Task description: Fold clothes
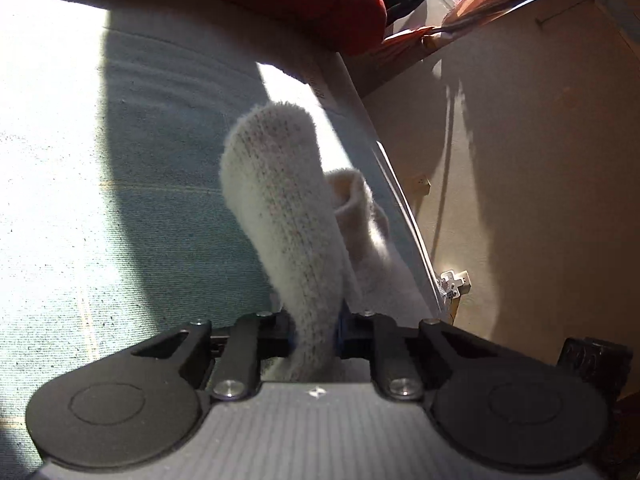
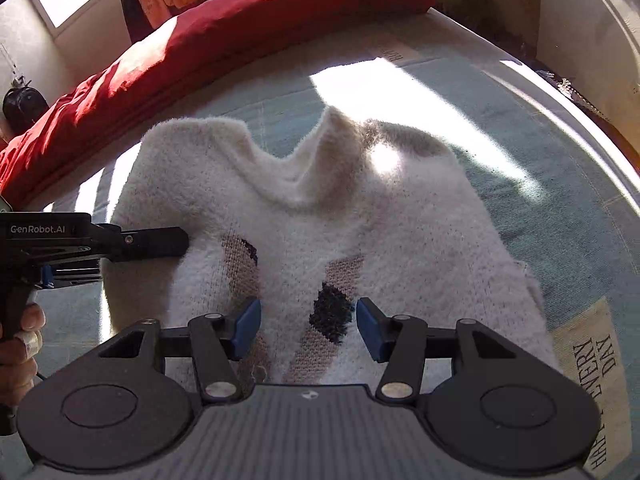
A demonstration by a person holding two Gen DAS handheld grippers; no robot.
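**Now: left jaws on the sweater's edge, right jaws wide above its front**

Underneath everything lies the bed, its pale green sheet point(image 2: 520, 152) striped with sun and shadow, a red duvet point(image 2: 240, 20) heaped along the far side. On the sheet, spread fairly flat, lies the fuzzy white sweater point(image 2: 400, 232). Its neckline points away from my right gripper toward the duvet, so its long axis runs straight ahead of me, from the knitted brown-and-black motif near me up to the collar. The far part behind the collar is rumpled and rises a little.

My left gripper point(image 1: 314, 334) comes in from the sweater's left side and is the nearer one to cloth: its jaws are closed tight on a doubled fold of the white knit, which stands up in a thick roll between the blue pads. From the right wrist view I see that gripper's black finger lying across the sweater's left edge, with a hand point(image 2: 20, 344) on its grip.

My right gripper point(image 2: 308, 326) hovers low over the front panel, jaws spread wide and holding nothing; the black patch of the motif sits in the gap between them.

As I judge it, a fold of the left side is in hand: the pinched edge would travel rightward, across the long axis, toward the sweater's middle. How many folds the garment already carries, I cannot tell.
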